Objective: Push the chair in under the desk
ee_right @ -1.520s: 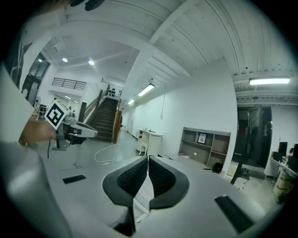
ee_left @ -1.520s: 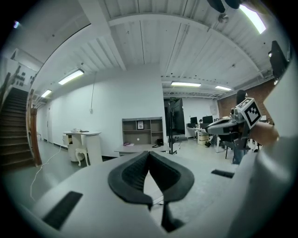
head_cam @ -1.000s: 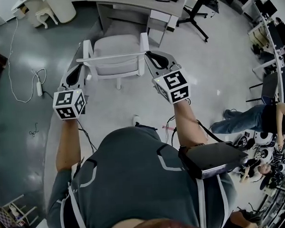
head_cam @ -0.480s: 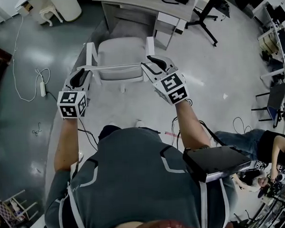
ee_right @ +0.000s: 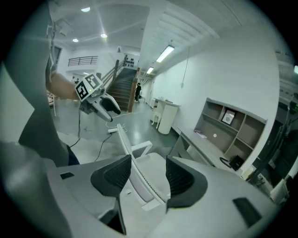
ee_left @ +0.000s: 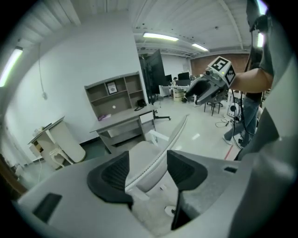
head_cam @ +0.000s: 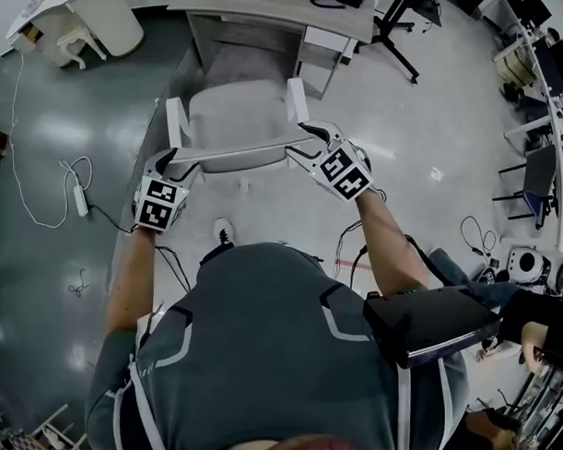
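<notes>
The white chair (head_cam: 236, 119) stands before the grey desk (head_cam: 256, 10), its seat toward the desk. The thin top rail of its backrest (head_cam: 233, 155) runs between my hands. My left gripper (head_cam: 175, 161) is at the rail's left end and my right gripper (head_cam: 306, 142) at its right end. Both sets of jaws are opening. In the left gripper view the rail (ee_left: 160, 151) passes through the left gripper (ee_left: 148, 169) with gaps to both pads. The right gripper view shows the same: the rail (ee_right: 137, 169) lies free inside the right gripper (ee_right: 143, 174).
A drawer unit (head_cam: 324, 44) sits under the desk's right side. A power strip with its cable (head_cam: 80, 176) lies on the floor at left, more cables (head_cam: 349, 254) at right. A white cabinet (head_cam: 104, 18) stands at top left. My foot (head_cam: 224, 233) is behind the chair.
Both grippers were shut on the ends of the backrest rail; their jaws have now spread apart and the pads stand off it. I have stepped closer to the chair.
</notes>
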A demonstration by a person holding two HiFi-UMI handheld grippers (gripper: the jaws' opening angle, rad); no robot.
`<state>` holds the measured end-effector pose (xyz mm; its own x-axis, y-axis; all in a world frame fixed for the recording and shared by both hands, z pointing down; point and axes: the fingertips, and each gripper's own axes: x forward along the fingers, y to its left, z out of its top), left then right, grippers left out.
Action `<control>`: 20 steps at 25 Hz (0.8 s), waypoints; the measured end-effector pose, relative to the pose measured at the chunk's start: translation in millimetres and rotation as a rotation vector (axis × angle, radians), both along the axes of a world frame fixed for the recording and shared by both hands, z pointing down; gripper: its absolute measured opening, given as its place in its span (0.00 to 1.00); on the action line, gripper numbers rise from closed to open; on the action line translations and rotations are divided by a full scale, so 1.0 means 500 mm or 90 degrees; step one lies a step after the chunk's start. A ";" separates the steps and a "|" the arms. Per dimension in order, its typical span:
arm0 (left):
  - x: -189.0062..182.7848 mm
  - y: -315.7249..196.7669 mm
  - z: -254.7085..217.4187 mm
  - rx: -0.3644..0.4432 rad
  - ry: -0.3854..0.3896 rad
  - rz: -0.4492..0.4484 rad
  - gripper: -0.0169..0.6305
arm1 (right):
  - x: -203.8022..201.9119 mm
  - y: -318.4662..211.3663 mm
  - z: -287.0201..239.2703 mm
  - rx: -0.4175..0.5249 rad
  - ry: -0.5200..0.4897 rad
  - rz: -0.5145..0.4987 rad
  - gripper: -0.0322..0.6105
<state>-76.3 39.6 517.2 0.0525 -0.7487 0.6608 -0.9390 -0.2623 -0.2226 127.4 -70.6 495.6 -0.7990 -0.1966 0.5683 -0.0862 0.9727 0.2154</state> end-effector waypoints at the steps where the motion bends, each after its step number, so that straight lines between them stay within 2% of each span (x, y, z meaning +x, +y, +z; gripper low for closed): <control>1: -0.011 -0.002 0.018 -0.016 -0.009 0.014 0.43 | -0.009 -0.001 0.017 0.000 0.017 -0.007 0.44; 6: -0.053 -0.011 0.102 -0.078 -0.067 0.070 0.45 | -0.035 -0.007 0.115 0.014 0.113 -0.041 0.48; 11: -0.060 -0.023 0.164 -0.128 -0.103 0.117 0.45 | -0.044 -0.028 0.206 0.062 0.212 -0.090 0.48; 17: -0.069 -0.039 0.237 -0.178 -0.145 0.148 0.45 | -0.055 -0.048 0.286 0.096 0.282 -0.134 0.48; 20: -0.081 -0.048 0.255 -0.189 -0.186 0.156 0.44 | -0.064 -0.056 0.315 0.106 0.303 -0.151 0.48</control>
<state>-116.6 15.6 644.8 -0.0166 -0.5140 0.8577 -0.7506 -0.5603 -0.3503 95.6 -98.8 653.1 -0.4953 -0.1599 0.8539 0.2757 0.9032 0.3291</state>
